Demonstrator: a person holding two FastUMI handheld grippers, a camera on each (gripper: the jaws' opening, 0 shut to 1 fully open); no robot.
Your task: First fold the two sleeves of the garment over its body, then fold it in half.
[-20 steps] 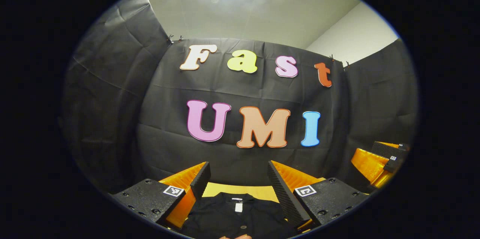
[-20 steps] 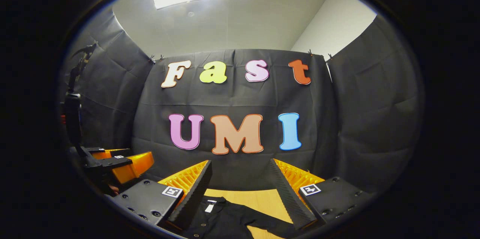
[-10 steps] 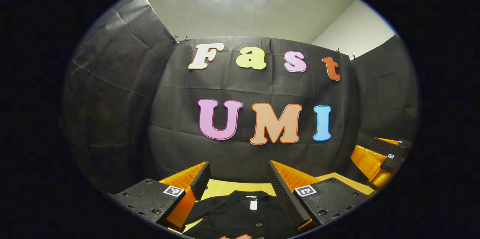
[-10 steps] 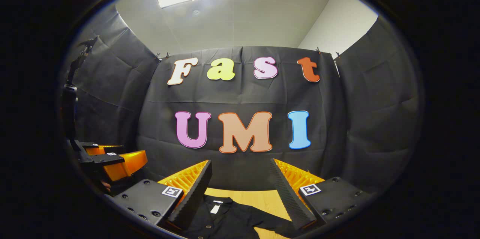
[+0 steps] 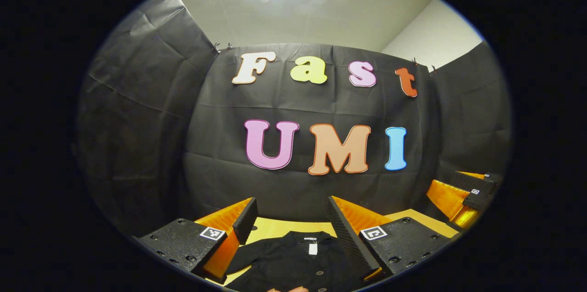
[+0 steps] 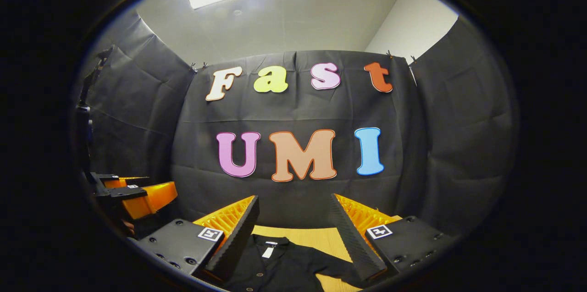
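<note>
You hold both tools level and high, looking at the booth wall more than at the work. Your left hand-held gripper (image 5: 290, 218) stands spread wide, nothing between its fingers, and below that gap lies the black garment (image 5: 293, 262), flat on the yellow desk (image 5: 279, 227). Its collar, with the small white label, points away from you toward the wall, so the long axis runs from you straight outward. The button line sits almost dead centre under this tool.

Over on the other side, your right hand-held gripper (image 6: 293, 218) is spread just as wide and just as empty. From here the garment (image 6: 275, 264) sits low and a touch to the left, and one sleeve (image 6: 339, 270) reaches out rightward across the desk (image 6: 316, 237), passing under the right finger. That sleeve looks unfolded, so I judge the first fold is not yet made on this side.

Here is the relation that matters: the garment is below and ahead of both tools, not between any fingers, and the stretched sleeve lies nearest your right one. The left tool hangs over the body rather than over a sleeve; its own sleeve is hard to make out at the lower left edge. To start, you would likely tip the right tool down and out toward that sleeve's end, then carry it inward across the button line.
</note>
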